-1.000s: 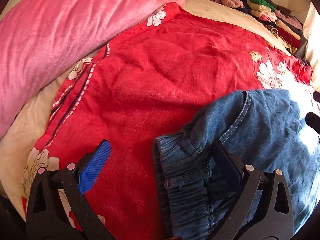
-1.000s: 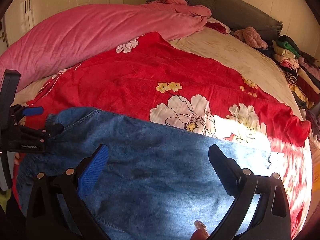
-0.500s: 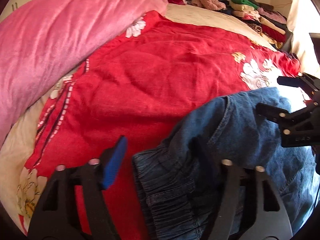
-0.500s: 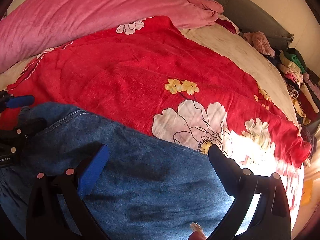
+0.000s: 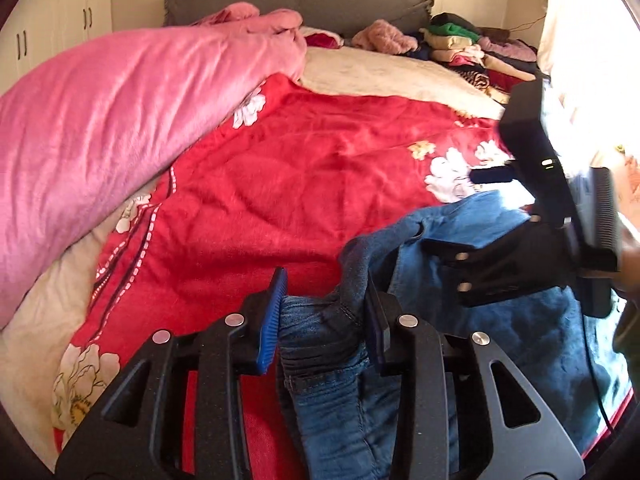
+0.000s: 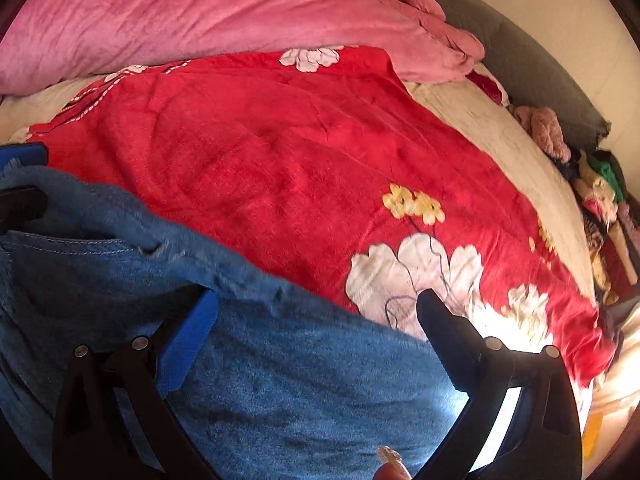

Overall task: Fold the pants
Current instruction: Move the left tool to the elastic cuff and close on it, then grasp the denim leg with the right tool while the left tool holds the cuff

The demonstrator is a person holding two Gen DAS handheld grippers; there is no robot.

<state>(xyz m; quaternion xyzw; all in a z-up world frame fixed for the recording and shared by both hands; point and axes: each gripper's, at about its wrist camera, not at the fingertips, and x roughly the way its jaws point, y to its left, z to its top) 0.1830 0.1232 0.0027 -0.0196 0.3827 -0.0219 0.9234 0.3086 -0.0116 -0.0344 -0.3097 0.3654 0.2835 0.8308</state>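
My left gripper (image 5: 324, 320) is clenched on the elastic waistband of the pants (image 5: 500, 340), lower centre of frame, on the red blanket (image 5: 300, 184). My right gripper (image 6: 316, 316) hangs released over the denim. I judge this the 1st fold; next, the right must pinch its edge.

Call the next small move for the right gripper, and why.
Probably close the right gripper on the blue denim pants: its fingers are spread wide over the fabric gripping nothing, while the left gripper already pinches the waistband end. Both ends need holding before folding over the red floral blanket.
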